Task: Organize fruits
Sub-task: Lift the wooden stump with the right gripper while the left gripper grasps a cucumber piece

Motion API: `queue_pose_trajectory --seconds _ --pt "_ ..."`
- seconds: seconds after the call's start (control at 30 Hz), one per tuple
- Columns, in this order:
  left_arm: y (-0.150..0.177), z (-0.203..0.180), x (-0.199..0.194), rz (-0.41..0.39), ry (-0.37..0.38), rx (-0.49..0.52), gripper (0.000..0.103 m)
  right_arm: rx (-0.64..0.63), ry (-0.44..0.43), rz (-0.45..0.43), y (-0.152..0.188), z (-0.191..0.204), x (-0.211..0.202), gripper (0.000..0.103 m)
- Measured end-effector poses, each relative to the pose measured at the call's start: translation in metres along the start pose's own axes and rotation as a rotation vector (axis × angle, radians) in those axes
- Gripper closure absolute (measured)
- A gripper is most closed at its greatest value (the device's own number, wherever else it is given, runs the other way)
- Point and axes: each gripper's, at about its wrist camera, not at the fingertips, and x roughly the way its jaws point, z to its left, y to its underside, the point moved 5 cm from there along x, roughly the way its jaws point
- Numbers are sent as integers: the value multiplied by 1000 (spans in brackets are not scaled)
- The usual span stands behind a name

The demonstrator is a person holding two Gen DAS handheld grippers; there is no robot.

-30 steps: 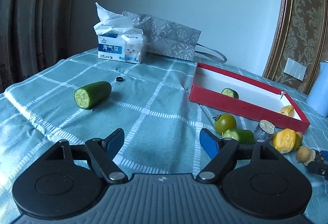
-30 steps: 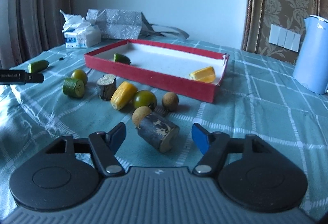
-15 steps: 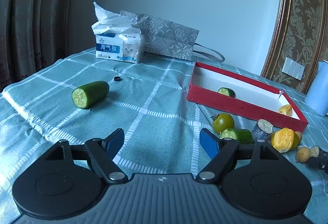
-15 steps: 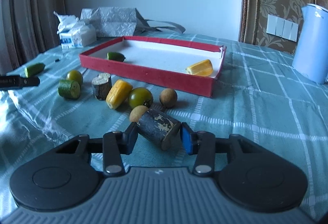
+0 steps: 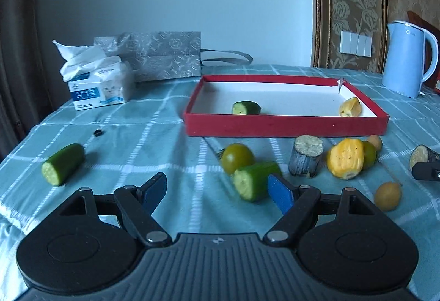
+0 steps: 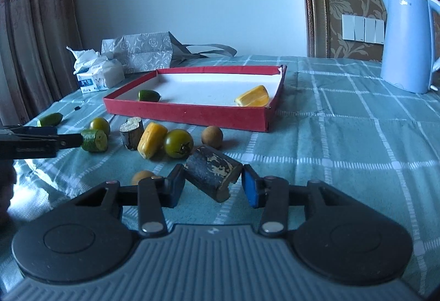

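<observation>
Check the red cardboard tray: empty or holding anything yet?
Not empty. The red cardboard tray holds a green cucumber piece and a yellow fruit chunk; the rest of its white floor is bare.

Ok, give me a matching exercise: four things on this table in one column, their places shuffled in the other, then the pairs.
Things
1. dark bark-covered chunk
2. small cucumber end
3. long cucumber piece
4. blue kettle

Places
A. alone on the cloth, left of the red box
B. between the right tool's pads
C. inside the red box
D. beyond the box's far right corner

Pairs: 1-B, 2-C, 3-A, 4-D
</observation>
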Motion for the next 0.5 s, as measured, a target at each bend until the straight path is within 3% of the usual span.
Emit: queue_pose_trajectory --seconds 0.27,0.5 --pt "-8 -25 20 37 7 18 22 31 -28 -10 0 -4 -1 60" --pt "-5 -19 41 131 -29 -59 22 56 -48 -15 0 -8 -2 60"
